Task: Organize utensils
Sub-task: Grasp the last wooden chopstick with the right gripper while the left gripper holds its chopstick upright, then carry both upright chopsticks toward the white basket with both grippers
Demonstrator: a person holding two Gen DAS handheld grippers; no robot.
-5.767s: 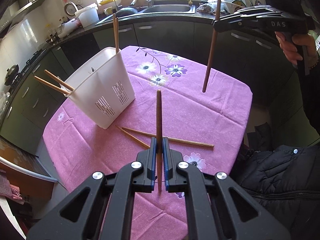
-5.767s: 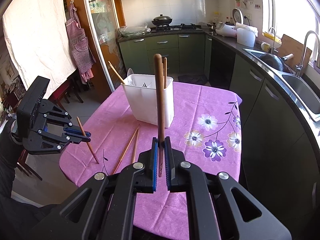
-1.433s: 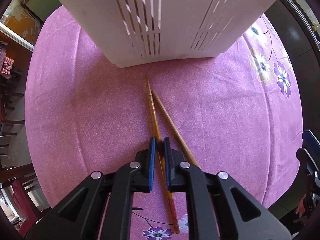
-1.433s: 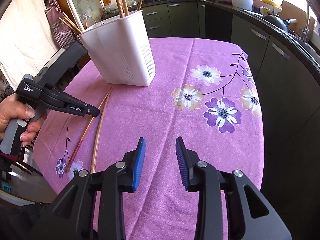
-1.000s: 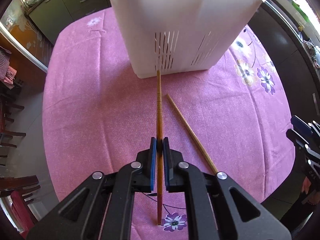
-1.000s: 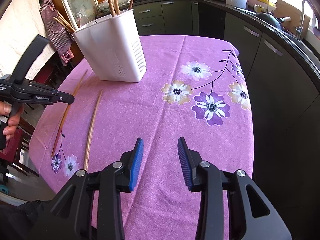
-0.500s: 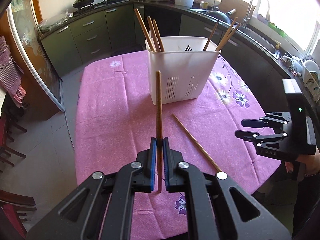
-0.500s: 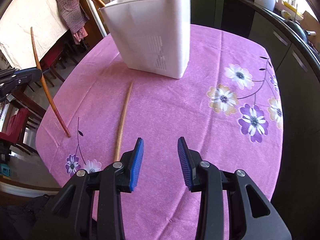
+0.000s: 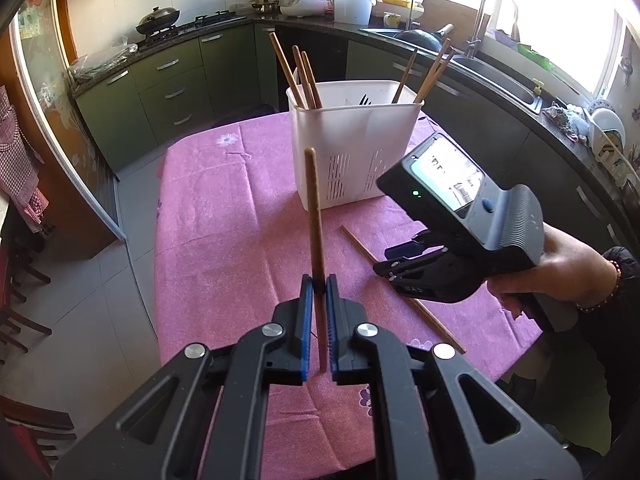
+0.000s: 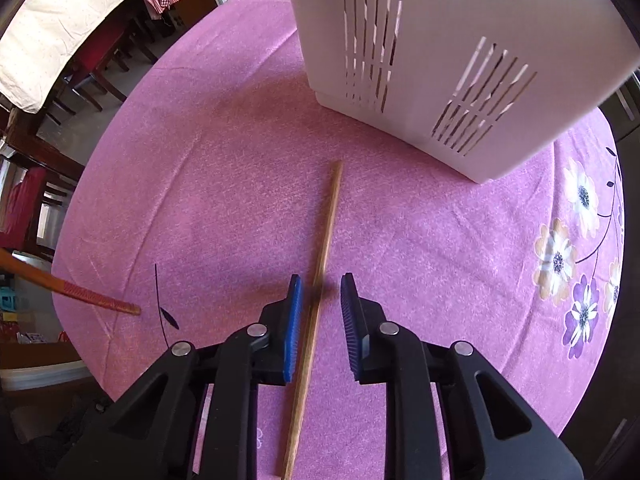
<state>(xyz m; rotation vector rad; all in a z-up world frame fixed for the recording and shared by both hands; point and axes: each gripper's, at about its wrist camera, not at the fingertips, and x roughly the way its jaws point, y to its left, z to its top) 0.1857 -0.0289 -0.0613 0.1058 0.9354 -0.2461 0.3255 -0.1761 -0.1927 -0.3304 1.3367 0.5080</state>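
Straddling the last chopstick flat on the tablecloth, lengthwise between spread right gripper jaws, pointing toward the holder; left gripper clenched on an upright chopstick.

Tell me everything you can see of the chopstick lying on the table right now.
The loose chopstick is a slim, light-brown stick, wooden by its look, lying flat on the pink tablecloth. One end points toward the white utensil basket without reaching it. The right tool straddles its middle, blue pads open and apart from it. Its near end runs under the tool.
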